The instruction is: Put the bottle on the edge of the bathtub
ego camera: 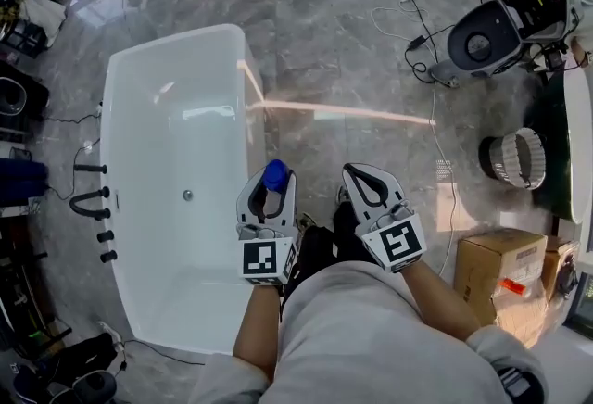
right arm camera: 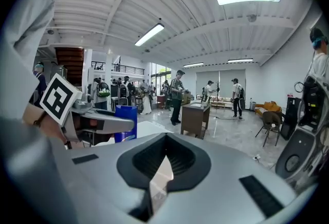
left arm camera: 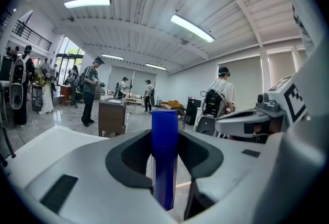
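The left claw (left arm camera: 164,134) is clamped on the blue bottle (left arm camera: 164,166). The bottle stands upright between its pads and rises well above them. In the head view the bottle (ego camera: 275,173) hangs over the floor, with the near rim of the bathtub (ego camera: 247,101) just at 9 o'clock of the left claw (ego camera: 271,180).

The right claw (right arm camera: 165,138), at 3 o'clock of the left one, has its jaws drawn narrow with nothing between them.

The rim looks narrow and glossy, and the bottle is tall and slim. Set down off-centre or let go while tilted, it would likely topple into the tub or onto the floor. Opening the pads unevenly could also nudge it over.

Count: one bottle, one bathtub with one drain (ego camera: 188,195), and two claws, one of them loaded.
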Motion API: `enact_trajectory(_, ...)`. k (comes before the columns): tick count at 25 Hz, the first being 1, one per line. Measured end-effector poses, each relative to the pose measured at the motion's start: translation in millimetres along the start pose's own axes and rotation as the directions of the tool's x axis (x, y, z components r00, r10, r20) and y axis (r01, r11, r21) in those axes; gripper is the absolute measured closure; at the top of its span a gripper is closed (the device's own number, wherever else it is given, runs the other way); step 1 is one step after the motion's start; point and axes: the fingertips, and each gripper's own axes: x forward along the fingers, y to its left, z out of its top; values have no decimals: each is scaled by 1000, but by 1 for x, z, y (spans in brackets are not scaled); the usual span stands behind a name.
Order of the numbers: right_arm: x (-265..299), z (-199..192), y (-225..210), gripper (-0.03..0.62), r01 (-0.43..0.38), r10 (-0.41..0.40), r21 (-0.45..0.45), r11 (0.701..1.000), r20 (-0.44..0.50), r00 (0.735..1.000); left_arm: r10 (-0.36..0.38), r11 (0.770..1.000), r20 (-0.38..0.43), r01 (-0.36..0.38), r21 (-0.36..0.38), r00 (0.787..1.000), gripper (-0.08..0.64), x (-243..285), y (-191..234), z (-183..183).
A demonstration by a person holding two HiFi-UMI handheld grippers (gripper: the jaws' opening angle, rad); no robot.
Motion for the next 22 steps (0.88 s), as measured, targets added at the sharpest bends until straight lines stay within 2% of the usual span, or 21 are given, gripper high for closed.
enact_trajectory(4,23,-1,-4,588,-58,58,-34,998,-2,998,32,999,-1,-32,-12,999,397,15,8,-4)
enact_trajectory(12,70,11,-49,588,-152,152,11,988,1,988,99,995,-32,-100,-10,995,397,66,23,2)
enact_trajectory(16,96,10,-85,588,-204,204,-53,978,-7,979,120,992,-61,-123,-38,991,397,104,30,2)
enact_trajectory(20,118,-8,-128,588,-200,201,24,979,-32,979,155,987,-91,-157,-18,984,397,146,30,-3)
enact_trajectory(22,129,-21,-146,588,-207,208,18,978,-49,977,170,985,-94,-173,-25,981,397,163,30,-9)
